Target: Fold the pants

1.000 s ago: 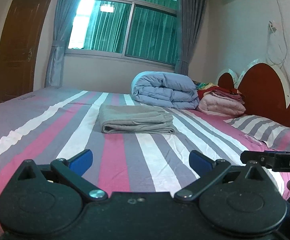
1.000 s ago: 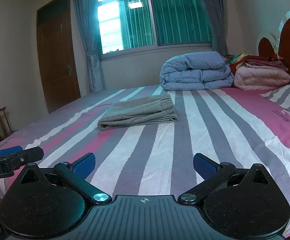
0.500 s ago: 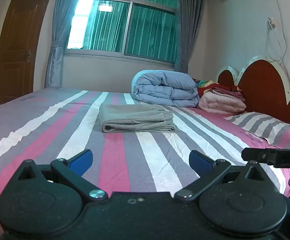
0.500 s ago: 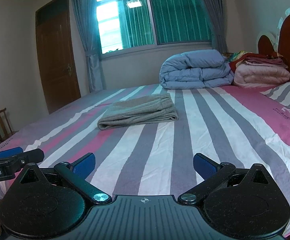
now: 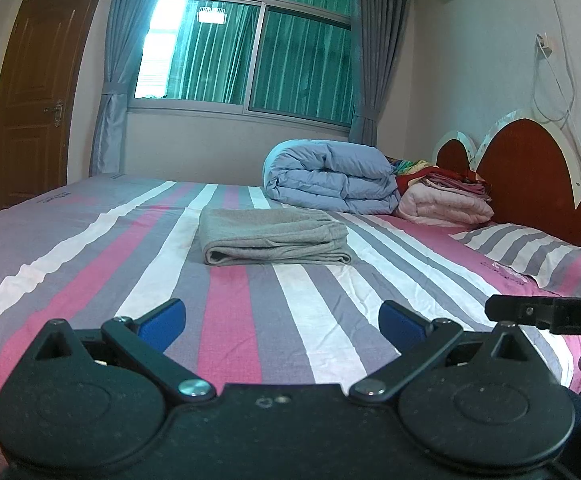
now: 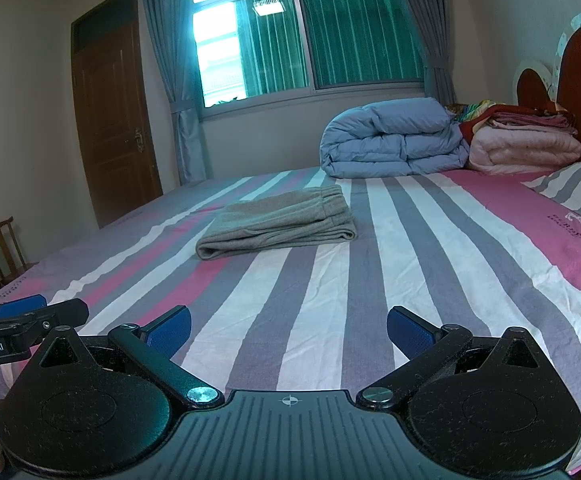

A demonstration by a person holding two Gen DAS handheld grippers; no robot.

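Observation:
Grey pants (image 5: 272, 236) (image 6: 280, 222) lie folded into a flat rectangle in the middle of the striped bed (image 5: 90, 280) (image 6: 430, 248). Both grippers are held back near the bed's front edge, well short of the pants. My left gripper (image 5: 282, 322) is open with nothing between its blue pads. My right gripper (image 6: 288, 326) is open and holds nothing either. In the left wrist view the right gripper's body shows at the right edge. In the right wrist view the left gripper's fingers (image 6: 22, 308) show at the left edge.
A folded blue duvet (image 5: 330, 178) (image 6: 394, 138) and a stack of pink blankets (image 5: 446, 200) (image 6: 526, 144) sit at the far side by the red headboard (image 5: 530, 176). A striped pillow (image 5: 530, 246) lies right. A door (image 6: 114, 120) and wooden chair (image 6: 0, 248) stand left.
Both grippers have tilted or drawn back slightly, so the bed sits a little lower in each view. The pants have not moved and both grippers stay open.

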